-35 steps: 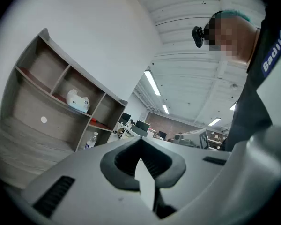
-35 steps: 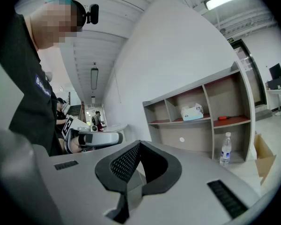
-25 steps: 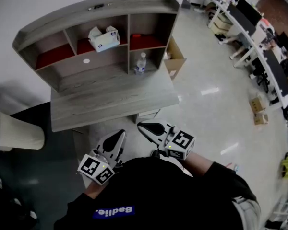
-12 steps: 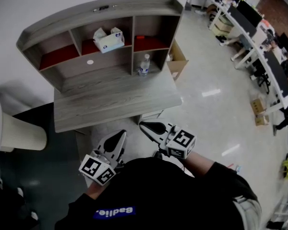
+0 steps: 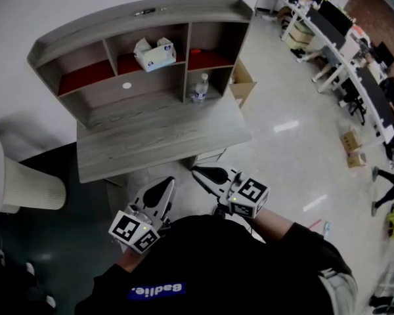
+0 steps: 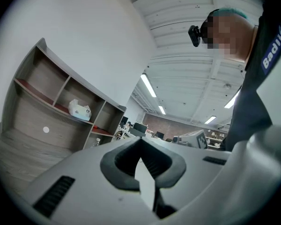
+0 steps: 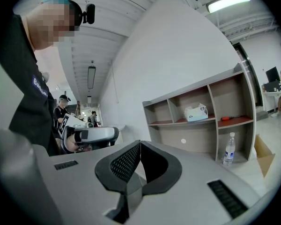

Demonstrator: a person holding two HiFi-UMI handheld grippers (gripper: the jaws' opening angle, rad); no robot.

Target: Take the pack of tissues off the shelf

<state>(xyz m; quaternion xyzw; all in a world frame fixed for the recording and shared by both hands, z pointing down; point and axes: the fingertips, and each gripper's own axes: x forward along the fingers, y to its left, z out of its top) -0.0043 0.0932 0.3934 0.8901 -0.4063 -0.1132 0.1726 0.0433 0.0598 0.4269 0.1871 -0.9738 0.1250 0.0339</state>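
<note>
Both tools are riding closed and empty. The left gripper (image 5: 166, 183) is showing its jaws meeting at the tips with nothing between them, and the right gripper (image 5: 196, 171) is doing the same. They are hanging side by side, apart from each other, close in front of the person's dark top, and pointing toward the desk (image 5: 118, 163).

The desk's front edge is lying just ahead of the tips. Beyond it the grey top is running bare back to the shelf (image 5: 138, 17), giving free room across its whole width. The pack of tissues (image 5: 155, 53) is sitting in the upper middle compartment, on the red-lined board, between two upright dividers and under the top board.

A water bottle (image 5: 199, 88) is standing upright in the lower right compartment, below and to the right of the pack. A small red item (image 7: 227, 118) is lying in the upper right compartment. A cardboard box (image 5: 241, 84) is resting on the floor against the shelf's right side. A ribbed white cylinder (image 5: 26, 186) is crowding the desk's left end. Office desks (image 5: 328, 38) are standing well apart, far right.
</note>
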